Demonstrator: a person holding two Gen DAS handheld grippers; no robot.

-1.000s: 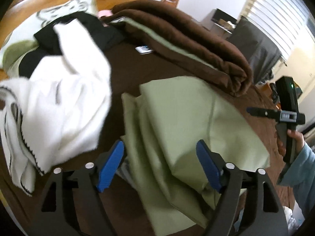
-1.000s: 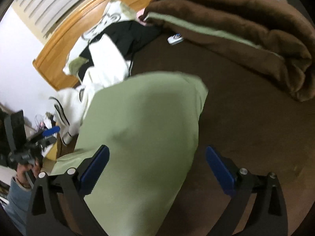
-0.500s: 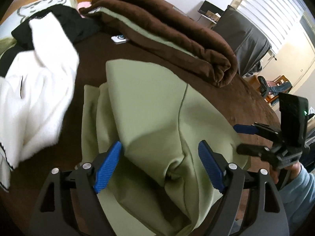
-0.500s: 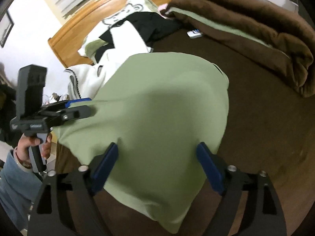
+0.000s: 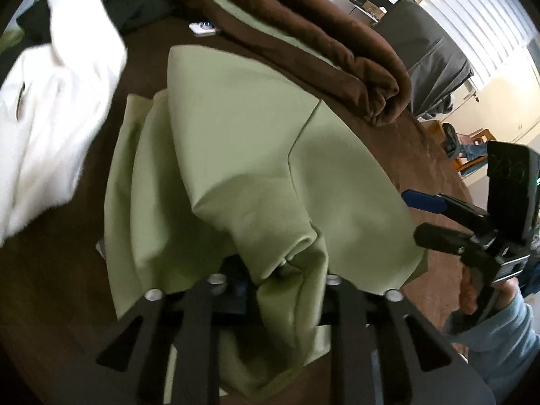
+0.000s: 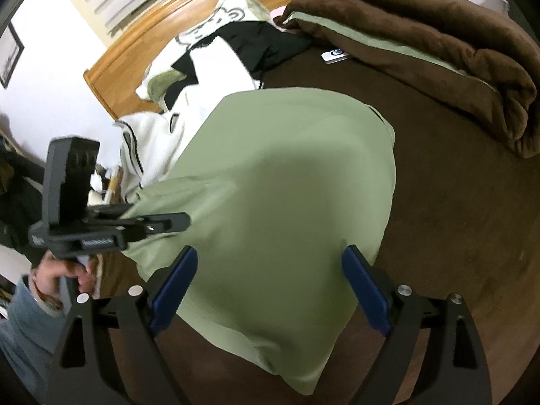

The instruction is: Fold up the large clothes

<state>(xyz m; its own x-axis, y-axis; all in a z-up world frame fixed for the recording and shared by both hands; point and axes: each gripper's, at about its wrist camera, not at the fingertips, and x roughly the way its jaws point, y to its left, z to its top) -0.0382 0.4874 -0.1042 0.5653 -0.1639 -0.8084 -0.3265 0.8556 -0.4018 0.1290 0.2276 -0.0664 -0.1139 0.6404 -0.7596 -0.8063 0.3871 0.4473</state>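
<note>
Closing just now, left gripper (image 5: 270, 280) is pinching soft, light green garment (image 5: 243, 155) at six o'clock; right gripper (image 6: 270, 290) is gaping over its near edge.

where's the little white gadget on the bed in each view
Left wrist: white gadget top left of centre, just under the folded brown blanket's edge.
Right wrist: white gadget upper right of centre, under that same blanket edge.
Shared landmark: the green garment spread below it.

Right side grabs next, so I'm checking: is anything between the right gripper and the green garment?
Nothing visible: the right gripper hangs open directly over the green garment, whose near edge lies between its jaws.
</note>
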